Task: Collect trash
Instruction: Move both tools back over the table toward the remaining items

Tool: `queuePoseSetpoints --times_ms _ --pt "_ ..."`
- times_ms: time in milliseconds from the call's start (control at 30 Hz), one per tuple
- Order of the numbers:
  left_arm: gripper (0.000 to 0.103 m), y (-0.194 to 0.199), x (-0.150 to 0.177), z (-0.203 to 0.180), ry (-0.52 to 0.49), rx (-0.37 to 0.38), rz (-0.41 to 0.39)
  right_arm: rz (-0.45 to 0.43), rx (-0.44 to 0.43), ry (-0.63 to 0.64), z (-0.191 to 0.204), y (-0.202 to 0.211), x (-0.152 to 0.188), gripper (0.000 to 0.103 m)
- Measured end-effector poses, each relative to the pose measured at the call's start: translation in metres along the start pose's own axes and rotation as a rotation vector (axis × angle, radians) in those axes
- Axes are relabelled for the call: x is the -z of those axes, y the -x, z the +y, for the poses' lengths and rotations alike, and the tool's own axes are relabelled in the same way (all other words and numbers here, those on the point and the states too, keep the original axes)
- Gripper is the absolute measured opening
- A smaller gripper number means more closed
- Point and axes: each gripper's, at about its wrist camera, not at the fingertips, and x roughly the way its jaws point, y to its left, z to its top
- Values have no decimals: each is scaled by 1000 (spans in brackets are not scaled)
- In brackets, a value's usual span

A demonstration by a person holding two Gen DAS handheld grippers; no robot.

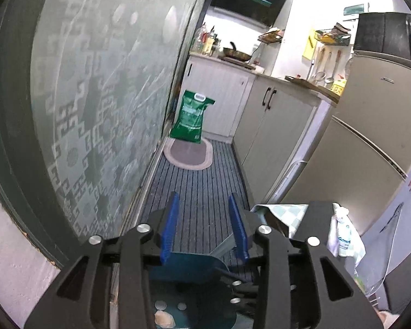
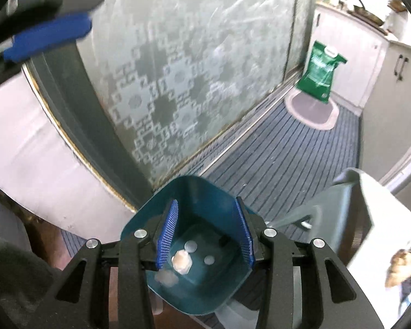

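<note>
1. Two crumpled pale wads of trash (image 2: 181, 264) lying at the bottom of a teal bin (image 2: 205, 192), one sharp near the middle, the other (image 2: 165, 277) blurred and closer to the near wall.
2. Directly below the right hand-held gripper (image 2: 207, 234): blue pads apart, nothing between them, pointing steeply down into the bin's mouth.
3. Left hand-held gripper (image 1: 205, 226) also apart and empty, aimed more level along the striped grey floor mat (image 1: 200, 192) toward a green sack (image 1: 190, 118); bin only at the bottom edge of that view, under the wrist.
4. Right hand judged the nearer to the bin; no further trash seen on the mat ahead.
5. No clear long axis on either wad; lumps roughly round.
6. Likely next: turning away from the bin to find another piece.
</note>
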Motion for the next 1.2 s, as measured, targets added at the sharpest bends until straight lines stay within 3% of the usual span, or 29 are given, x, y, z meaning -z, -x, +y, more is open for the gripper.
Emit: queuePoseSetpoints --times_ms 433,733,1200 --pt "49 -24 0 -60 -76 87 12 -131 144 -68 -80 85 33 55" --pt "54 -54 13 -119 -184 162 34 -186 249 -85 -139 135 79 73" --pt "63 -112 57 -199 -368 272 155 -189 321 -179 -218 173 154 87"
